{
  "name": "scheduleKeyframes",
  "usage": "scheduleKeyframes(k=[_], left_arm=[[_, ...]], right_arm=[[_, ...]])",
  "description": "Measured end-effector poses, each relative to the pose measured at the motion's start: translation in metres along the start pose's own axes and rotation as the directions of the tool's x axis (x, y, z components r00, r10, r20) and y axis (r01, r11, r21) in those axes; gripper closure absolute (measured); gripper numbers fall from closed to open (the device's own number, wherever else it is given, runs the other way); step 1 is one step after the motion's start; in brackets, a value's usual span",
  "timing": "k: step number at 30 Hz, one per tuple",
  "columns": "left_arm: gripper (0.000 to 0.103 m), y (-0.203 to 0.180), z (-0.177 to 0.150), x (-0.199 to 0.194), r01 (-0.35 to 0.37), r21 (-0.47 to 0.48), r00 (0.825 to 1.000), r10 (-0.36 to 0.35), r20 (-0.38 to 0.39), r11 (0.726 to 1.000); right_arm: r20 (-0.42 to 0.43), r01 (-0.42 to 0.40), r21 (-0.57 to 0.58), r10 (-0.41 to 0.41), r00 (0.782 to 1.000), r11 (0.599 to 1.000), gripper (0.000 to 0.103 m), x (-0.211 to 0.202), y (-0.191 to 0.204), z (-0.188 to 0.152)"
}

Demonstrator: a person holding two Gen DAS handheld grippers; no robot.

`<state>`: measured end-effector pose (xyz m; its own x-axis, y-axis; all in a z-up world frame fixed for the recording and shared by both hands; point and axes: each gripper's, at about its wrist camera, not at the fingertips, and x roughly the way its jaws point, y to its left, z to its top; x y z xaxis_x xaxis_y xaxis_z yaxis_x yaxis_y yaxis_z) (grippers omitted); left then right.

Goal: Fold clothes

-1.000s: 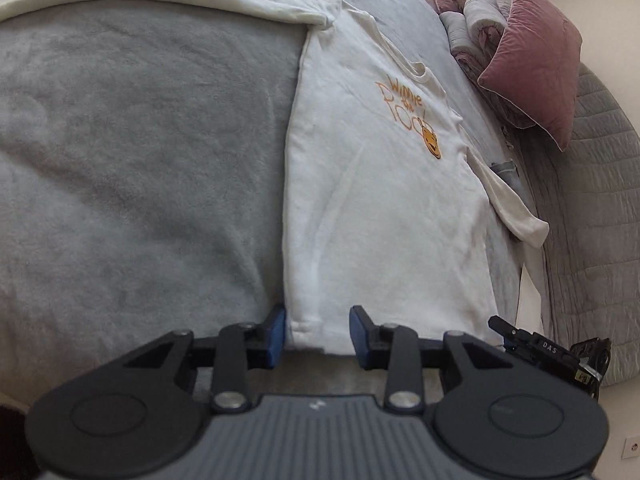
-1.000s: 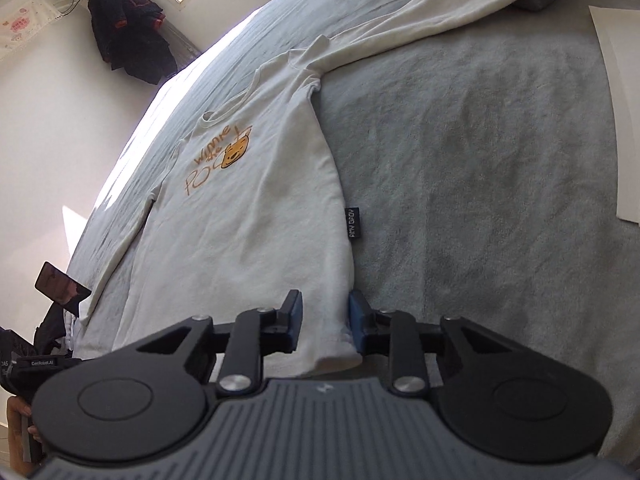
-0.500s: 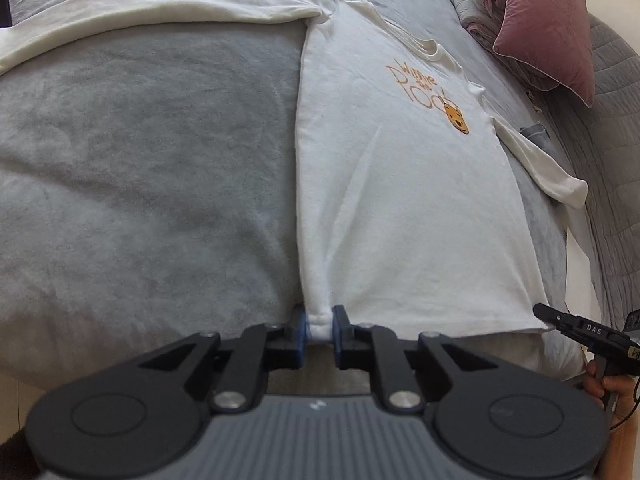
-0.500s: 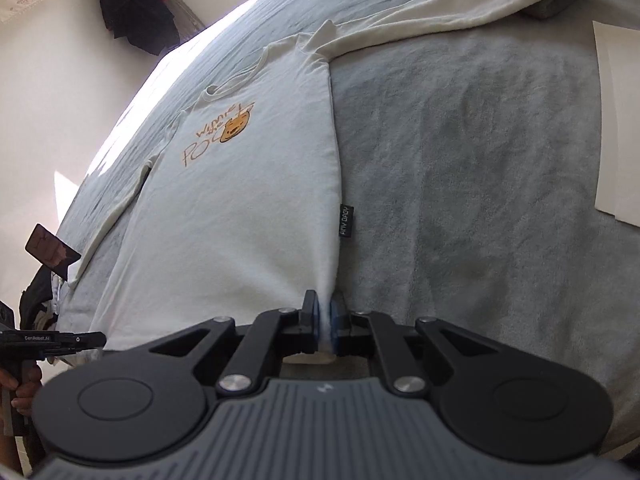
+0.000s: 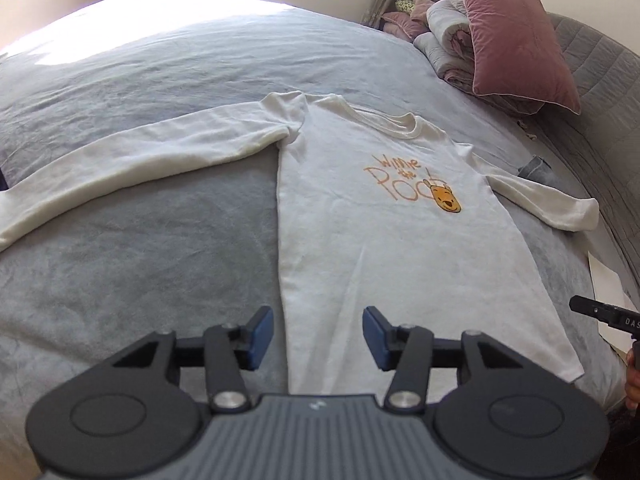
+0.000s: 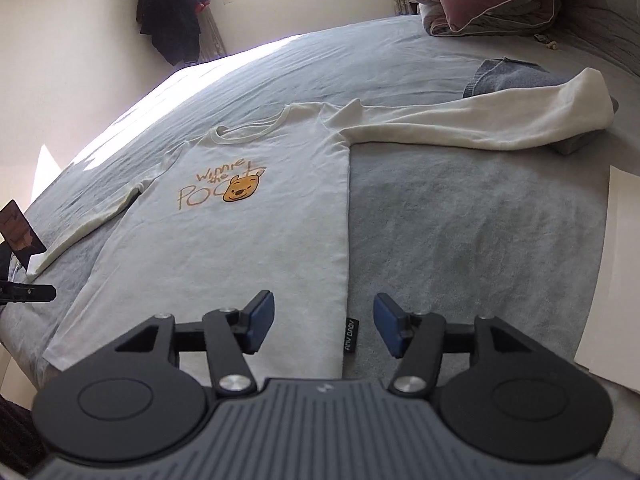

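Lying flat mid-frame, the soft, limp cream long-sleeved cotton shirt (image 5: 384, 248) suits pinching at hem corners; left gripper (image 5: 318, 334) and right gripper (image 6: 324, 326) gape wide, empty.

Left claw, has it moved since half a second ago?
Yes. The left claw let go of the shirt hem, opened, and rose away from the bed.
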<state>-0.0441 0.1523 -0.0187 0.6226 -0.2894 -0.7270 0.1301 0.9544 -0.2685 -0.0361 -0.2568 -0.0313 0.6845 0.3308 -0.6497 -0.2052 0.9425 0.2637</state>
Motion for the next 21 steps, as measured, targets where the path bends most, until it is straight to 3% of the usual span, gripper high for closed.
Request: scheduleKeyframes(k=[3,6,9,12,14,17,21], left_arm=[[0.028,-0.042,0.0,0.022,0.051,0.122,0.996,-0.059,0.067,0.991],[0.026,-0.07,-0.003,0.047,0.061,0.219,0.995,-0.077,0.064,0.974],[0.025,-0.084,-0.015,0.07,0.053,0.284,0.999,-0.051,-0.011,0.957],[0.022,-0.086,-0.037,0.064,0.045,0.403,0.999,-0.031,-0.041,0.914],[0.021,-0.084,-0.048,0.054,0.049,0.465,0.998,-0.031,-0.046,0.884],[0.02,-0.07,-0.049,0.039,0.098,0.445,0.989,-0.038,-0.143,0.89],[0.017,-0.066,-0.05,0.024,0.116,0.478,0.97,0.004,-0.242,0.871]], right_arm=[[0.026,-0.014,-0.034,0.014,1.0,0.999,0.036,0.025,0.022,0.009],[0.033,-0.023,-0.068,0.026,0.999,0.997,0.034,0.051,0.04,0.012],[-0.03,-0.014,-0.11,0.011,0.999,0.994,0.025,0.072,0.052,0.004],[-0.066,0.016,-0.307,-0.038,0.997,0.952,0.01,0.074,0.066,-0.018],[-0.096,0.009,-0.299,-0.04,0.995,0.954,0.007,0.068,0.061,-0.017],[-0.142,0.001,-0.286,-0.043,0.989,0.958,0.007,0.06,0.054,-0.015],[-0.203,-0.01,-0.268,-0.046,0.978,0.963,0.007,0.048,0.044,-0.013]])
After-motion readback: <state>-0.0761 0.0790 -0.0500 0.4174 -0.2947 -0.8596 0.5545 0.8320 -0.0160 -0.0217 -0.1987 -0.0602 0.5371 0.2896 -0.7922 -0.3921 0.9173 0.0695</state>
